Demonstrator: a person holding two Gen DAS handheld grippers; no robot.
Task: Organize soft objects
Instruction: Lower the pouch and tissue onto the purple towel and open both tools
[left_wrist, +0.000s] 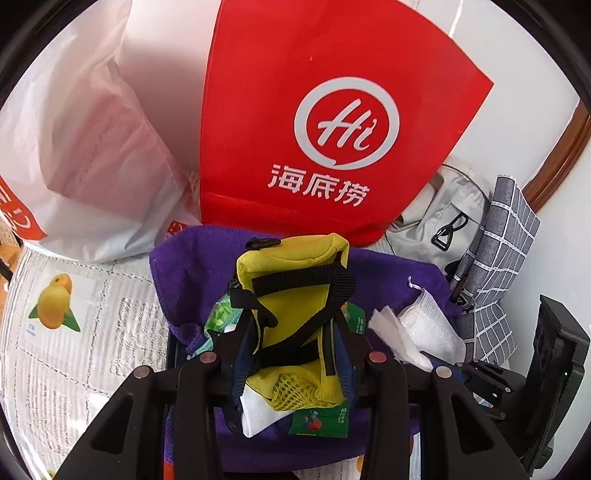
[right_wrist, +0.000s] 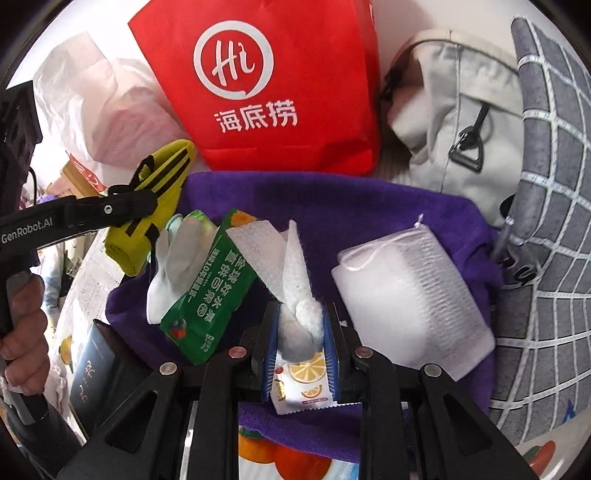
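Red non-woven bag (right_wrist: 269, 92), at twelve o'clock, reads "Hi 海底捞". Left gripper (left_wrist: 291, 354) pinches a yellow strapped pouch (left_wrist: 295, 291); right gripper (right_wrist: 301, 332) pinches a white tissue (right_wrist: 295, 295). Green packet (right_wrist: 210, 284) print is unclear.

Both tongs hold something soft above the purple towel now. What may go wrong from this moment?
1. The right tongs pinch only the bunched end of the white tissue; it may tear or slip out.
2. The left tongs hold the yellow pouch by its lower part; it may sag or swing into the green packet.
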